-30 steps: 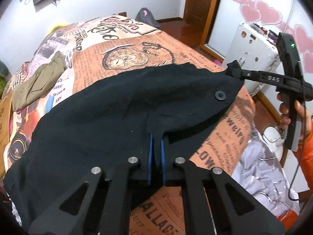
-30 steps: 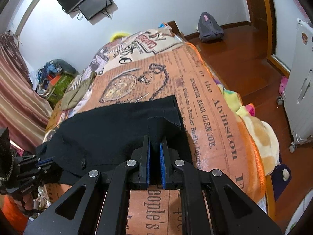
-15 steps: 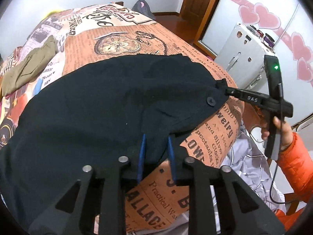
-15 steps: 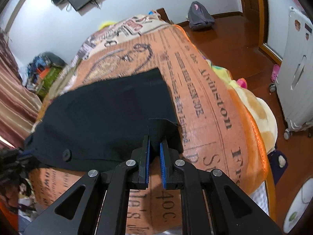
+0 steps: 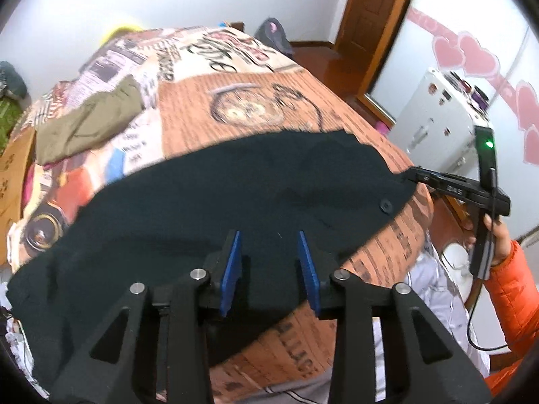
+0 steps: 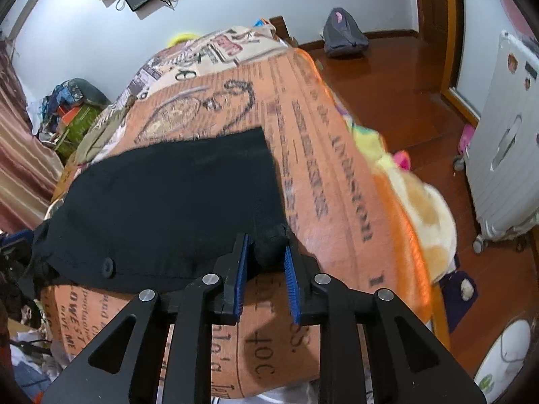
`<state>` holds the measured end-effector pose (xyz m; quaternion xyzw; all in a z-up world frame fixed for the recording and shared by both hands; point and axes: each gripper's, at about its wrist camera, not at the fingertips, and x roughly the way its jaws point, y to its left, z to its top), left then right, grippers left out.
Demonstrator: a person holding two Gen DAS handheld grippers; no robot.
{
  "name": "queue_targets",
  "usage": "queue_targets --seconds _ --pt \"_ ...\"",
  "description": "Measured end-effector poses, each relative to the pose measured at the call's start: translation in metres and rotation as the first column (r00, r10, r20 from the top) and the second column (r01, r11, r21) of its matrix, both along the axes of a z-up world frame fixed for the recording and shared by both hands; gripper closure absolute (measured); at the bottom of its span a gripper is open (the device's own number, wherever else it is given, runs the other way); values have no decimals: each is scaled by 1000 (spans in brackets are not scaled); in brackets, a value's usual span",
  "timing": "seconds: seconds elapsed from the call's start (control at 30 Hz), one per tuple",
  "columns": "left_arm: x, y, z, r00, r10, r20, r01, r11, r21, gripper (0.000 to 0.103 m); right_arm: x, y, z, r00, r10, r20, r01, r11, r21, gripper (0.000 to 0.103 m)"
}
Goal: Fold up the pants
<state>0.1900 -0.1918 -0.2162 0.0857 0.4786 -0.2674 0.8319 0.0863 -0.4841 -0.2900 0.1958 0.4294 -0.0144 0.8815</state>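
The black pants (image 5: 209, 202) lie spread flat across the near end of the bed; a dark button (image 5: 386, 205) marks the waistband at the right. My left gripper (image 5: 269, 266) is open just above the pants' near edge, holding nothing. In the right wrist view the pants (image 6: 175, 195) lie to the left, and my right gripper (image 6: 266, 269) is open with a small bunched corner of the fabric between its blue pads (image 6: 240, 276). The right gripper also shows in the left wrist view (image 5: 417, 176) at the waistband corner.
The bed (image 5: 256, 107) has an orange newspaper-print cover. An olive garment (image 5: 91, 118) lies at the far left of it. A white suitcase (image 6: 505, 155) stands on the wooden floor to the right, and a grey backpack (image 6: 343, 33) sits by the far wall.
Both grippers have opened and let go of the pants, which now lie flat on the bed. The left opened first, then the right. Both have drawn back slightly.
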Motion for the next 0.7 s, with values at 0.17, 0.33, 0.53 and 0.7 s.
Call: queue_targets --seconds 0.17,0.33,0.53,0.7 --pt "36 -6 2 999 21 24 -22 1000 22 61 18 -5 17 999 -1 43 3 999 -41 80" --pt "75 -21 -11 1000 0 19 -2 998 59 58 50 -6 13 999 37 22 -36 998 -54 80" --pt "113 -34 -39 1000 -26 -12 27 995 96 55 88 -2 0 996 91 -21 -92 993 -70 70" --pt "134 -41 -62 998 -54 -40 58 990 130 48 114 0 -13 989 131 -61 -136 987 -81 70"
